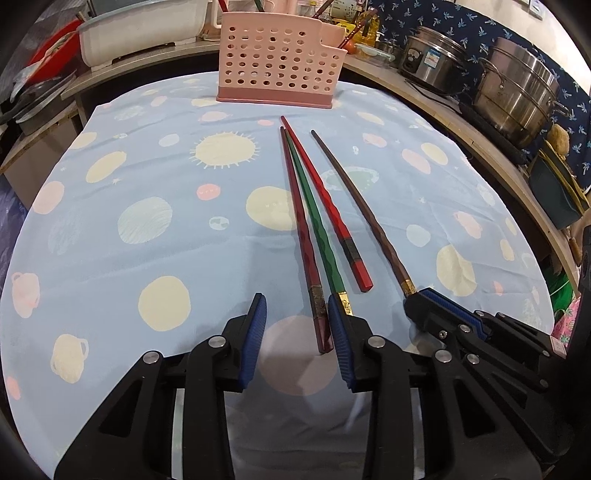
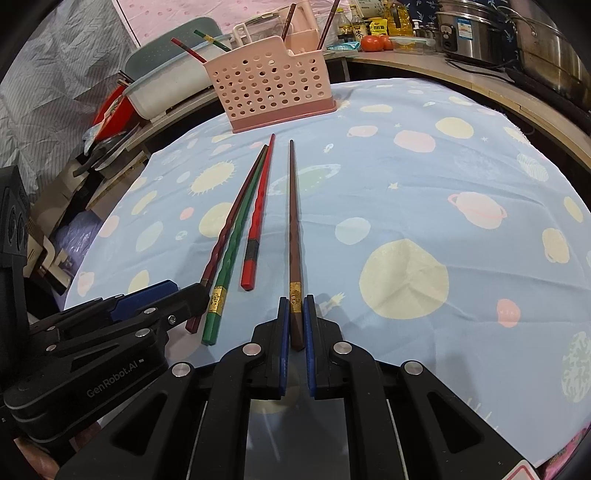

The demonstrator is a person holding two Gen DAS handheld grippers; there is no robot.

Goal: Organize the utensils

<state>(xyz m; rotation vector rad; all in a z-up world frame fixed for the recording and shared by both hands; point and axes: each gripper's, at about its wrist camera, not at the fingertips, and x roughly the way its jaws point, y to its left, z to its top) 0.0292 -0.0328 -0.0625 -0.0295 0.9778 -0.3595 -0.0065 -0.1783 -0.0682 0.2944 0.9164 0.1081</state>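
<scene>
**Chopstick pickup: right tongs on brown stick, left tongs around dark-red stick**

Step in hand: grasping chopsticks off the table (image 1: pixel 110 229) for transfer to the pink holder (image 1: pixel 275 59).

Right tongs (image 2: pixel 296 321): pressed nearly together, pinching the butt end of the brown chopstick (image 2: pixel 294 229). Whether the pads bear fully on it cannot be told. The stick lies flat on the cloth, tip toward the holder.

Left tongs (image 1: pixel 297 334): spread. The butt of the dark-red chopstick (image 1: pixel 295 206) lies between the pads, close to the right pad, not gripped. The green chopstick (image 1: pixel 314 218) lies just beside it, its gold-banded end at or under that same pad.

The red chopstick (image 1: pixel 325 199) lies free, alongside the green one.

Next move, judged: right tongs lift the brown stick, tilt it upright and lower it into the holder. Left tongs must shut on the dark-red stick alone.

Obstacles:
- Green stick crowds the left grasp; a double pickup or a nudge is likely.
- The two tongs sit near each other; lifting together risks a knock.
- Holder already carries sticks in its back section.

Surroundings: steel pots (image 1: pixel 517 92) on the right counter, a white basin (image 1: pixel 140 33) behind left.
</scene>
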